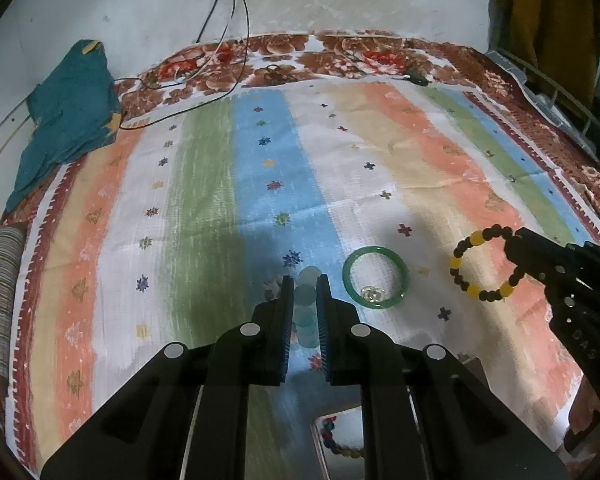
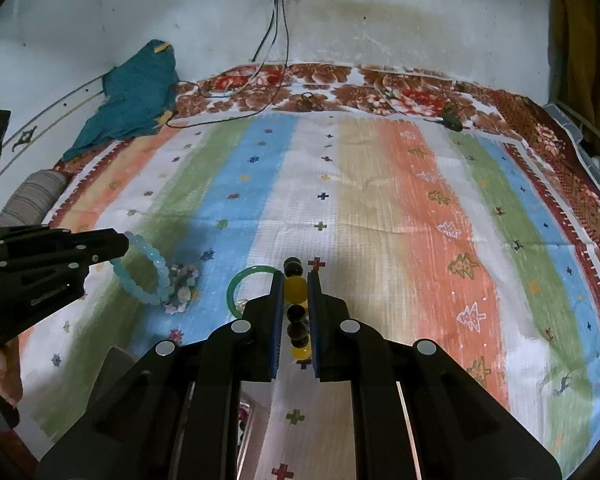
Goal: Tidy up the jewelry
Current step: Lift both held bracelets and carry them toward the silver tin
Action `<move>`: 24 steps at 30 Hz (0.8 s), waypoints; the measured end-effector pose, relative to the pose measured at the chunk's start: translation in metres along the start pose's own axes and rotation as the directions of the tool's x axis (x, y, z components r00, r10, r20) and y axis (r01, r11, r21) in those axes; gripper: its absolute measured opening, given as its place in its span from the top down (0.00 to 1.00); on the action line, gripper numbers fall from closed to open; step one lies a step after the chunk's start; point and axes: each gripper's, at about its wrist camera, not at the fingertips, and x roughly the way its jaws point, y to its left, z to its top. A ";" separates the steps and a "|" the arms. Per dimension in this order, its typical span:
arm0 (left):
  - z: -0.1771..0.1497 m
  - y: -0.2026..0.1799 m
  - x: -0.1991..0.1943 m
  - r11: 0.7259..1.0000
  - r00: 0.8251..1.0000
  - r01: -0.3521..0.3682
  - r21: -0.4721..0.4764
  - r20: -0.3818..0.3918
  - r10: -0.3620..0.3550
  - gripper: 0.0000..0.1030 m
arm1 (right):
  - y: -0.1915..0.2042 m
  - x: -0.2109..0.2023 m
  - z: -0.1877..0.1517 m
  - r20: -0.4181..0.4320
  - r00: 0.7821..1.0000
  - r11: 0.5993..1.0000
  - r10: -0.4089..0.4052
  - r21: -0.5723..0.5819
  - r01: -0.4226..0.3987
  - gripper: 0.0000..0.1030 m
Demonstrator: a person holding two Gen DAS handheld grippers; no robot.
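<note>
Two handheld grippers worked over a bed covered with a striped cloth. The left gripper was clamped on a pale blue bead bracelet, whose loop hung out past its fingertips, seemingly lifted off the cloth. The right gripper was clamped on a yellow and dark brown bead bracelet, its beads lined up between the two fingers, the loop standing out ahead and to the left of the tips.

Between the two grippers, a green jade bangle lay flat on the cloth with a small clear trinket inside its ring. A cluster of pale pastel beads lay on the cloth just beyond the blue bracelet.

The bangle lay just right of the left gripper's fingertips and left of the right gripper's, looking somewhat closer to the left one. Both grippers were full, so each probably needed to set its bracelet down first.
</note>
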 end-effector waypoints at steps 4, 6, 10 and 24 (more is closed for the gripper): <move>-0.004 -0.004 -0.010 1.000 1.000 0.009 0.002 0.014 -0.009 0.89 | 0.001 -0.007 -0.001 0.015 1.000 1.000 0.013 0.001 -0.013 0.88; -0.006 -0.007 -0.014 1.000 1.000 0.022 0.005 0.019 -0.022 0.89 | 0.001 -0.011 -0.001 0.023 1.000 1.000 0.020 0.002 -0.020 0.88; -0.009 -0.012 -0.022 1.000 0.999 0.025 0.014 0.034 -0.025 0.89 | 0.003 -0.016 -0.002 0.030 0.999 1.000 0.031 -0.002 -0.031 0.88; -0.018 -0.022 -0.048 0.997 0.995 0.071 0.026 0.068 -0.073 0.89 | 0.017 -0.039 -0.010 0.057 0.996 0.997 0.065 -0.046 -0.062 0.88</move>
